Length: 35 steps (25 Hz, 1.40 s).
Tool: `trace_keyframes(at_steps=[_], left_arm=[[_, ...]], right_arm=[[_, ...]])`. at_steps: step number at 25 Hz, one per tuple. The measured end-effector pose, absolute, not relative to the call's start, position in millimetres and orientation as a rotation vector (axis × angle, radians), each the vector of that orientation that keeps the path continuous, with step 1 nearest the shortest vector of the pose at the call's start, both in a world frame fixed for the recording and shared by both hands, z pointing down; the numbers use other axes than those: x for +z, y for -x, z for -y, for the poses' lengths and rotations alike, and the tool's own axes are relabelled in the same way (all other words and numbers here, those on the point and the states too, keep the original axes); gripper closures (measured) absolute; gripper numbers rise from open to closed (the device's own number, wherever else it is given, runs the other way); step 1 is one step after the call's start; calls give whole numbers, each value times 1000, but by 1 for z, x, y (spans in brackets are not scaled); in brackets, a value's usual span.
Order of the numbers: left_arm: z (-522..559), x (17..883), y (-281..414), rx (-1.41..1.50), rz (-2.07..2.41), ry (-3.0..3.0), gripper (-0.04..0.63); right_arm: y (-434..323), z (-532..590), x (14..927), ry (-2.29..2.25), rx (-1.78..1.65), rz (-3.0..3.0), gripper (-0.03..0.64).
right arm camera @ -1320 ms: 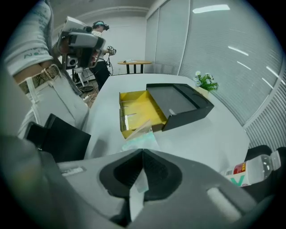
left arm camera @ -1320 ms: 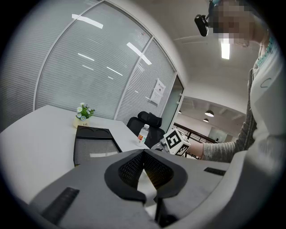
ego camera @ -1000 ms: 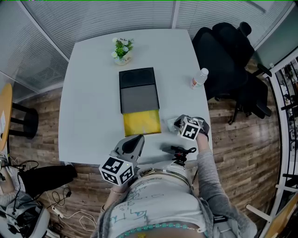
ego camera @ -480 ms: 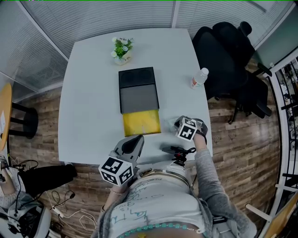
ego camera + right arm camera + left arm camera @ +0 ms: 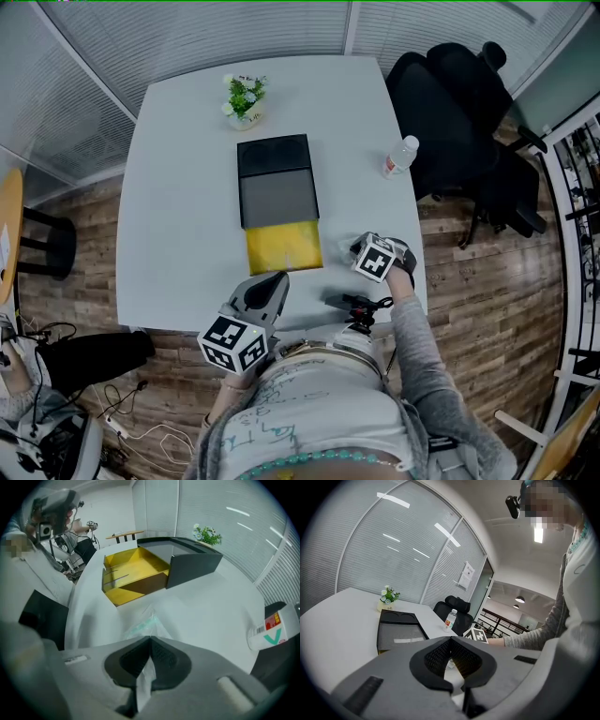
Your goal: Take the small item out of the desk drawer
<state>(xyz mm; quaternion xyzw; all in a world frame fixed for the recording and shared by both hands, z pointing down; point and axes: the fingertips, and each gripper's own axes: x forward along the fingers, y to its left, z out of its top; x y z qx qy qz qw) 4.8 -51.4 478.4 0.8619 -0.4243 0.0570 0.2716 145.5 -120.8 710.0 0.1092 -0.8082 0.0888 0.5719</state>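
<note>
**Head view.** On the white table (image 5: 178, 187) a black box (image 5: 275, 178) lies with its yellow drawer (image 5: 283, 247) pulled out toward the person. A potted plant (image 5: 246, 98) stands at the box's 12 o'clock and a water bottle (image 5: 400, 157) at its 3 o'clock, well apart. The right gripper (image 5: 361, 251) points steeply down at the table just beside the drawer, at the drawer's 3 o'clock. The left gripper (image 5: 277, 278) hangs at the drawer's 6 o'clock, near the table's front edge.

**Left gripper view.** These tongs are closed, tip against tip, with nothing between them. They point across the table, clear of the box and the drawer.

**Right gripper view.** These tongs are clamped on the edge of a thin clear packet (image 5: 145, 620) with something pale green inside. They have just been closing a shade tighter on it. The rest of the packet fans out ahead of the tips, low over the table or on it; I cannot tell which. The drawer sits at 11 o'clock from the tips and looks bare inside. So the small item seems to be out of the drawer already, on the table side.

**What could go wrong.** The grip is only on a sliver of slick film. A quick lift or swing could let the packet slide out of the pads. It might then drop back into the open drawer or skid toward the near table edge. Dragging it flat could also snag it on the drawer's wall.
</note>
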Motion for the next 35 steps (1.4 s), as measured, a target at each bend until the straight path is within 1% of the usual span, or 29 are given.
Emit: trace_keyframes(at_steps=[35], left_arm=[[51,476,-7,152,1133,-2340,597]], right_arm=[[-146,122,712,-238,197,1886,620]])
